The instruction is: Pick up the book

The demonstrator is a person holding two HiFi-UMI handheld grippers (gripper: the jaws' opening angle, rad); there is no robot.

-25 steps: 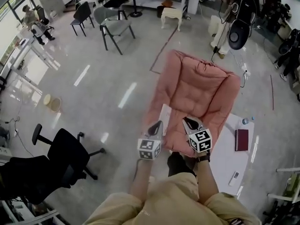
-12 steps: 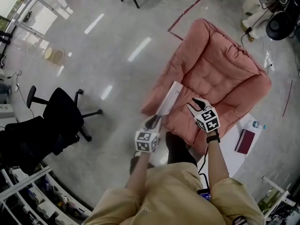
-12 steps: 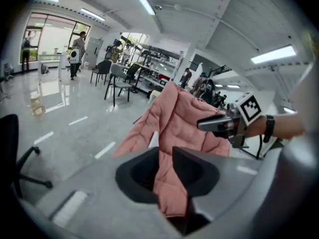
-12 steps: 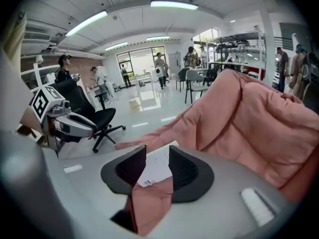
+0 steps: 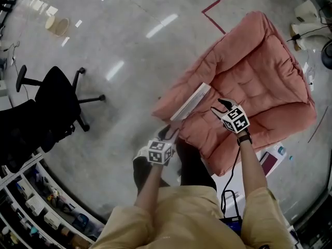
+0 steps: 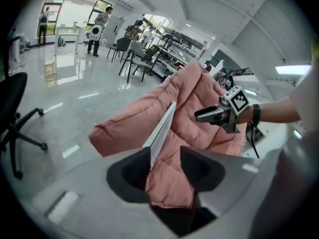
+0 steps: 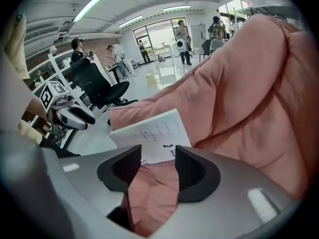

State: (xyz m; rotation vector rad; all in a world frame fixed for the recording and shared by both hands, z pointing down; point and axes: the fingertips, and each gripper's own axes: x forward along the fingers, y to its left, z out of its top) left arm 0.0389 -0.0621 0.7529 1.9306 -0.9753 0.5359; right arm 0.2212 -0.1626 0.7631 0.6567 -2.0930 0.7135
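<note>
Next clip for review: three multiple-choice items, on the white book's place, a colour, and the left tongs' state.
1. The white book lies on: A the office chair; B the cushioned seat; C the floor.
2. The cushioned seat is: A pink; B blue; C green.
3. The left tongs are: A shut on the book; B shut empty; C open.
Key: 1 B, it rests along the seat's edge; 2 A, plainly pink; 3 C, jaws apart and opening, pressing nothing.

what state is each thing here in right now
book: closed, resting on the edge of the pink lounger, not held
left gripper: jaws opening, pads on nothing
right gripper: jaws opening, pads on nothing
pink lounger: on the floor
office chair: upright
</note>
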